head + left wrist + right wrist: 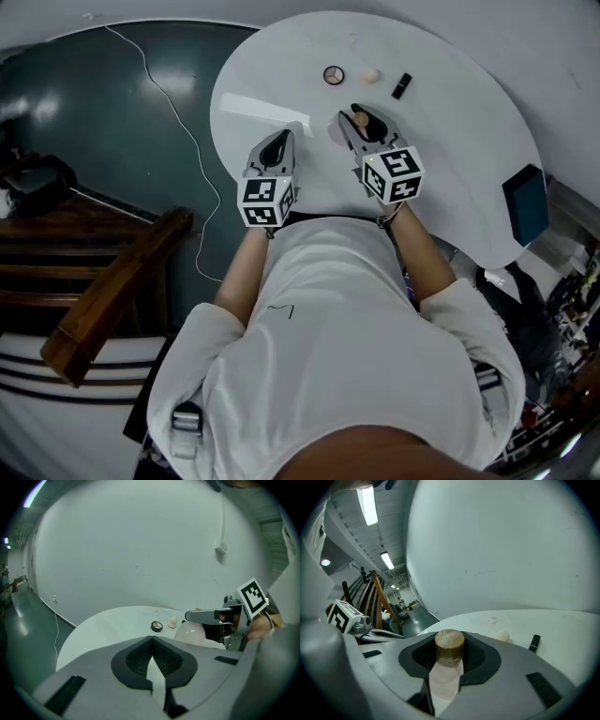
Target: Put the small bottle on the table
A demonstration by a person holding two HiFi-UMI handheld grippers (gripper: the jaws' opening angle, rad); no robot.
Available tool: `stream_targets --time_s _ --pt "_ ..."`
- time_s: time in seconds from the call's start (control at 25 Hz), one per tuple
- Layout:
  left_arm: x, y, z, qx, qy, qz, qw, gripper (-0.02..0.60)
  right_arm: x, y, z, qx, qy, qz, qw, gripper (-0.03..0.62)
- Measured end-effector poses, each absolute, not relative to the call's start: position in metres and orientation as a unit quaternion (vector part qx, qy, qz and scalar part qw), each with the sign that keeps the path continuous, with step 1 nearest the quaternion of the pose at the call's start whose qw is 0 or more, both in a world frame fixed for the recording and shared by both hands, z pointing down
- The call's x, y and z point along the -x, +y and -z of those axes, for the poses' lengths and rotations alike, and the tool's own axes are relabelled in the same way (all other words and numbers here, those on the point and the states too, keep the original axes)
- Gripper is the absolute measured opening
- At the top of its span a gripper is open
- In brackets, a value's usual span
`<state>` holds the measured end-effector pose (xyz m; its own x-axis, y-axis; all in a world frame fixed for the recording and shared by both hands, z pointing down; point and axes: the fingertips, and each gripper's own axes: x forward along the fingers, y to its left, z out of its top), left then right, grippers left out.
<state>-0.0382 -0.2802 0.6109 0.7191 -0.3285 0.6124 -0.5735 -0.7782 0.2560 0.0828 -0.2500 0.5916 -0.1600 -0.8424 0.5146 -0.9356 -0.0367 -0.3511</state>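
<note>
No word, brand or number can be read in any view. The marker cube (267, 201) on the left tool (280, 141) and the marker cube (394, 175) on the right tool (362, 118) bear only black-and-white square patterns, not letters. A small dark mark (281, 310) on the person's white shirt (356, 319) is too small to read.
</note>
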Motion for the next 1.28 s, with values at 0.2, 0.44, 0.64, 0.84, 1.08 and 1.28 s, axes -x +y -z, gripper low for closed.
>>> stream_targets --time_s 0.2,0.44,0.64,0.84,1.08,1.28 --pt "0.057 -0.29 -0.618 -0.894 -0.261 -0.282 0.229 0.012 -0.067 -0.271 -0.604 -0.634 -0.695 -0.33 0.08 0.114" --pt "0.075 -0.299 -0.626 -0.888 -0.27 -0.285 0.238 0.012 -0.051 -0.294 -0.619 -0.625 -0.698 -0.336 0.091 0.114" --pt "0.083 -0.305 -0.627 -0.887 -0.272 -0.284 0.243 0.012 -0.045 -0.307 -0.629 -0.625 -0.698 -0.334 0.108 0.114" --pt "0.088 -0.311 -0.629 -0.886 -0.273 -0.284 0.245 0.012 -0.043 -0.316 -0.633 -0.626 -0.698 -0.328 0.117 0.114" --pt "0.085 -0.312 -0.631 -0.886 -0.27 -0.285 0.245 0.012 -0.047 -0.317 -0.64 -0.631 -0.69 -0.332 0.121 0.114" --pt "0.08 -0.31 -0.631 -0.888 -0.267 -0.286 0.244 0.012 -0.053 -0.316 -0.642 -0.637 -0.685 -0.332 0.125 0.114"
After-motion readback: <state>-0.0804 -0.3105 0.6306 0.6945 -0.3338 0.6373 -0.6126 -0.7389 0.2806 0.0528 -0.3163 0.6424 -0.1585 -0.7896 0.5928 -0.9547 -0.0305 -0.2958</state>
